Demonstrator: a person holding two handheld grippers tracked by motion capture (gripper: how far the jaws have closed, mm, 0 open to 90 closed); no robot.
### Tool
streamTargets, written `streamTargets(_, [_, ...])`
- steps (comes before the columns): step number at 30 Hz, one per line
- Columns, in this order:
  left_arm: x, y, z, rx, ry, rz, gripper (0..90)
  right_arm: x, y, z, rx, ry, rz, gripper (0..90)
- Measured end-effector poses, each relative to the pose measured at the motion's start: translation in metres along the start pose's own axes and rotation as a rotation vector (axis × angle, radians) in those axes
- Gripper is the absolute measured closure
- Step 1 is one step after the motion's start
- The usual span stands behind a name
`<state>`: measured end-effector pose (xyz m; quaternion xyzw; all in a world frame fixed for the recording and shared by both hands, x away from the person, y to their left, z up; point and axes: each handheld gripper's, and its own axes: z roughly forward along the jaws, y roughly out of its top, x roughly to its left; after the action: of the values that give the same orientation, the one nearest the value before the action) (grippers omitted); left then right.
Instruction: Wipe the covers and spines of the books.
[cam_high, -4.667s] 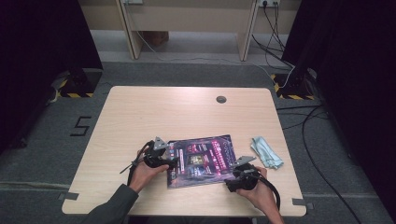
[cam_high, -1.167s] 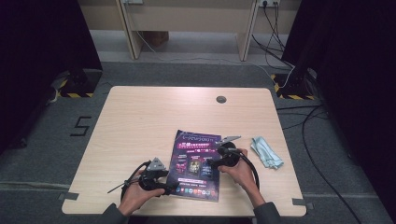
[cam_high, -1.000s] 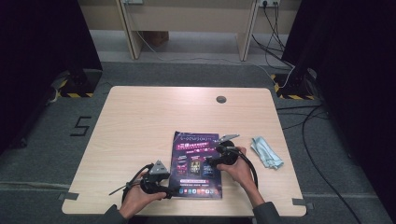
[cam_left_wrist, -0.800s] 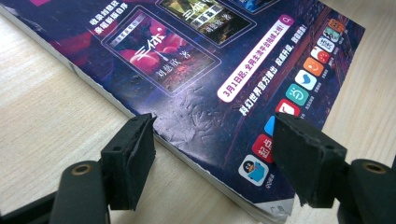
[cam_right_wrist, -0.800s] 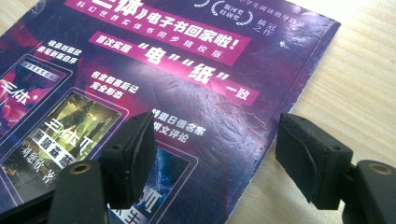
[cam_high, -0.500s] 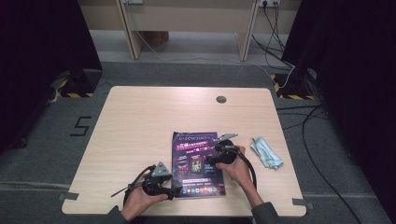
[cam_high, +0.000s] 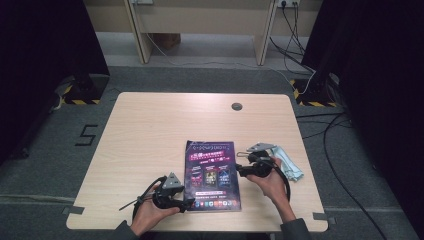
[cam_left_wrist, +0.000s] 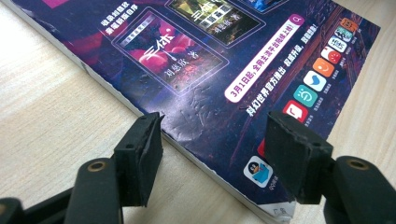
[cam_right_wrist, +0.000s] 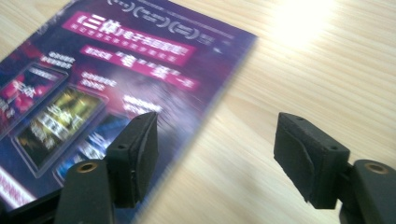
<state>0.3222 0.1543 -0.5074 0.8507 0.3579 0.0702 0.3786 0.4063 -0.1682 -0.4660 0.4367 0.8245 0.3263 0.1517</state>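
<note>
The magazine (cam_high: 212, 175) lay flat near the desk's (cam_high: 150, 130) six o'clock edge. The left claw (cam_high: 187, 204), spread and just closing, straddled its corner to steady it; the right claw (cam_high: 239, 172), also spread and narrowing, hovered empty at three o'clock.

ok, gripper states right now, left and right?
Left gripper: open, jaws have just been closing, straddling the magazine corner, not gripping.
Right gripper: open, jaws have just been closing, nothing held, over the magazine's edge.
</note>
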Motion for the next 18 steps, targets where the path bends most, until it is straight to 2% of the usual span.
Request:
streamTargets(2, [0.001, 0.000, 0.000, -0.002, -0.005, -0.002, 36.7, -0.009, -0.003, -0.008, 0.015, -0.020, -0.047, 38.6])
streamTargets(5, [0.001, 0.000, 0.000, -0.004, -0.003, 0.000, 36.7, -0.019, -0.008, -0.016, 0.002, -0.027, -0.014, 39.3])
streamTargets(10, [-0.004, -0.001, -0.003, -0.037, 0.012, 0.049, 37.3, -0.034, -0.018, -0.033, -0.025, -0.063, 0.022, 39.0])
streamTargets(13, [-0.002, 0.001, -0.008, -0.080, 0.001, 0.015, 32.5, -0.044, -0.024, -0.041, -0.034, -0.080, 0.057, 37.6])
streamTargets(18, [0.008, -0.002, -0.015, -0.095, 0.000, -0.034, 29.6, -0.056, -0.034, -0.049, -0.044, -0.096, 0.095, 32.8])
